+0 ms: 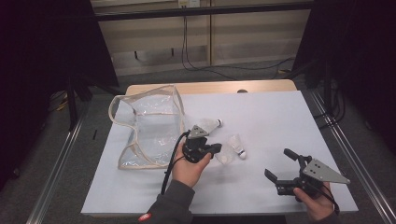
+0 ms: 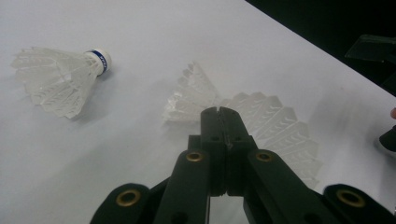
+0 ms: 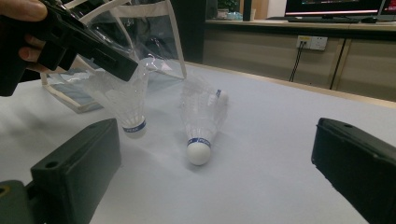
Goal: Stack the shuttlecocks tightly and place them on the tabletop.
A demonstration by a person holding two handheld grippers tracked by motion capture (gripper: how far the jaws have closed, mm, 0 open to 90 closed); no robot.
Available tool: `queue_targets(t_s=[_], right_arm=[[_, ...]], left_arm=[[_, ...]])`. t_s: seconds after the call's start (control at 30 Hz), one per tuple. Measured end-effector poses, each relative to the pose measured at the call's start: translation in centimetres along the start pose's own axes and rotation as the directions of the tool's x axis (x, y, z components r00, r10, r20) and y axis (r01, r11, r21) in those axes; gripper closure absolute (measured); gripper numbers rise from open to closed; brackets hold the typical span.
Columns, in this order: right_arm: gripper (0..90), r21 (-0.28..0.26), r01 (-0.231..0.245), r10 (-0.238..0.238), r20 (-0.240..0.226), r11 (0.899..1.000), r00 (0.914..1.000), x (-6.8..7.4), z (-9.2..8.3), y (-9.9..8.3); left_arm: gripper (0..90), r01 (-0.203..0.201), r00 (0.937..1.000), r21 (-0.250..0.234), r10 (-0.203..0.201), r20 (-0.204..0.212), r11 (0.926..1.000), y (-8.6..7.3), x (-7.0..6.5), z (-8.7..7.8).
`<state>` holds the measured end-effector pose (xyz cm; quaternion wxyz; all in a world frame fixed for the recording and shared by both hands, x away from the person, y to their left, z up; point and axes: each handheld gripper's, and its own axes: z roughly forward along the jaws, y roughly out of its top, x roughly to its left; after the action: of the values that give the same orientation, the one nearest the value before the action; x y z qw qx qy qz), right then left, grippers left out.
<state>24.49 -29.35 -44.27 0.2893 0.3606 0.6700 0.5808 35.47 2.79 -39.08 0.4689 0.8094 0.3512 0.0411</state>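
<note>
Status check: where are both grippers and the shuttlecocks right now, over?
Left gripper shut on held shuttlecock's feather skirt, cork end on the table. Right gripper open, apart. Two loose shuttlecocks lying nearby; clear bag open beside them. Nothing blocking.

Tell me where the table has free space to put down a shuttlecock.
Free: the white sheet beyond the shuttlecocks toward the far right corner, and the near-left strip below the clear bag. Crowded: around the left hand-held gripper, gripping one shuttlecock, others beside it.
</note>
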Motion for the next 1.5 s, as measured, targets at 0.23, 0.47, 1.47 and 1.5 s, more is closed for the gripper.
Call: queue_targets(t_s=[0.23, 0.47, 1.47, 1.5], right_arm=[[0.5, -0.001, -0.001, 0.001, 0.001, 1.0, 1.0, 0.0, -0.1, 0.0], [0.6, -0.001, 0.002, -0.002, 0.004, 1.0, 1.0, -0.1, -0.1, 0.0], [0.5, -0.009, 0.004, -0.004, -0.003, 1.0, 1.0, -0.1, -0.2, 0.1], [0.5, -0.008, 0.003, -0.003, -0.003, 1.0, 1.0, -0.1, -0.2, 0.1]], left_arm=[[89.8, 0.016, 0.9999, -0.009, -0.016, 0.003, 0.9998, 0.4, 0.3, -0.1], [89.9, 0.027, 0.9996, -0.018, -0.028, -0.004, 0.9995, 1.6, 0.4, -0.7], [89.8, 0.001, 0.9969, 0.032, 0.001, -0.079, 0.9995, 1.7, 0.4, 0.0], [89.7, 0.012, 0.9974, 0.031, -0.009, -0.071, 0.9995, 1.6, 0.3, 0.0]])
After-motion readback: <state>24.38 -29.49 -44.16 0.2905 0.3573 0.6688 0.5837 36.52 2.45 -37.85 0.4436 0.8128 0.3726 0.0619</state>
